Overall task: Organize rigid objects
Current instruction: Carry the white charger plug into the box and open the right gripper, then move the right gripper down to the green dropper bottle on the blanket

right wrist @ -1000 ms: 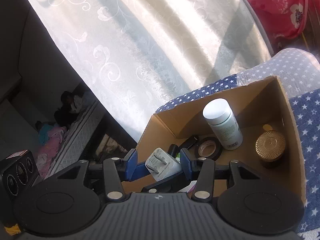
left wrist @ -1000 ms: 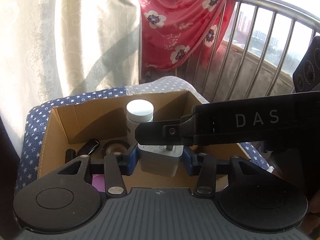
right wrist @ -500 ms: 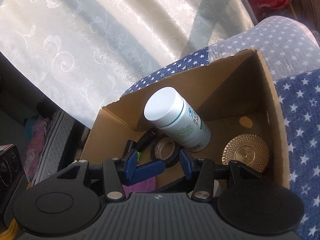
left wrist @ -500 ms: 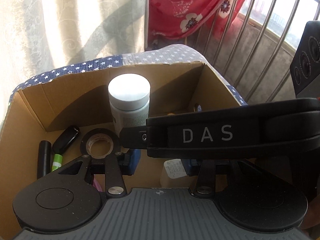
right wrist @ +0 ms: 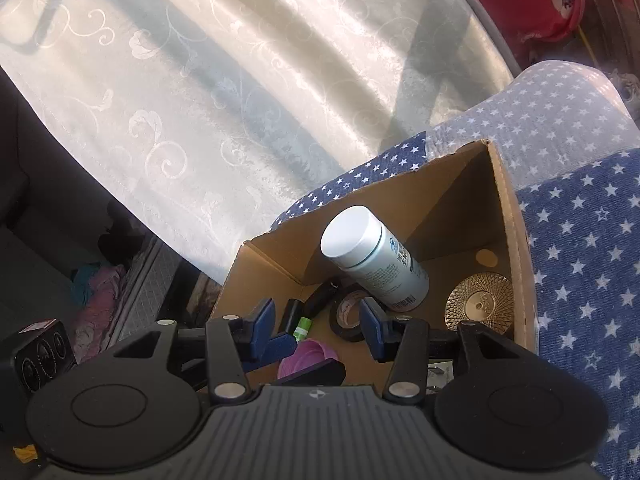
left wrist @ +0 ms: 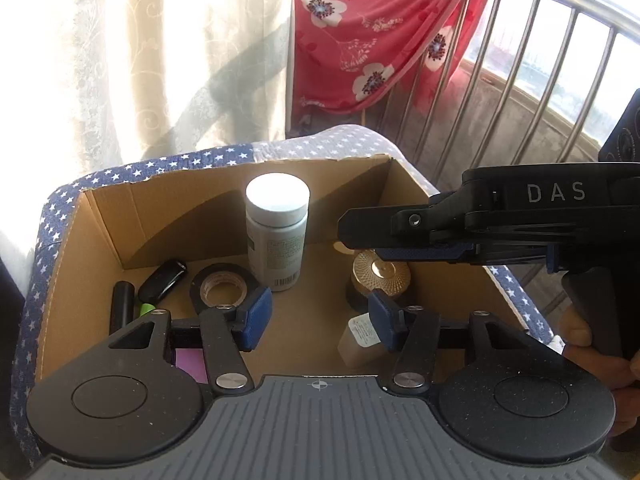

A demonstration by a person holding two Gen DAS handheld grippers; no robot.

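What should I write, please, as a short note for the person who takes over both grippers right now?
Left gripper: open, holds nothing, above the cardboard box.
Right gripper: open, holds nothing, also over the box.
In the box: white bottle upright, black tape roll, gold-lidded jar, white charger, small black items and a pink thing.
Done: these things sit in the box.
Left: no other objects show; look outside the views.

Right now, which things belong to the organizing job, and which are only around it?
Job: cardboard box; in it white bottle, black tape roll, gold-lidded jar, white charger.

Around: cream curtain, red floral cloth, metal railing, star-print cover.
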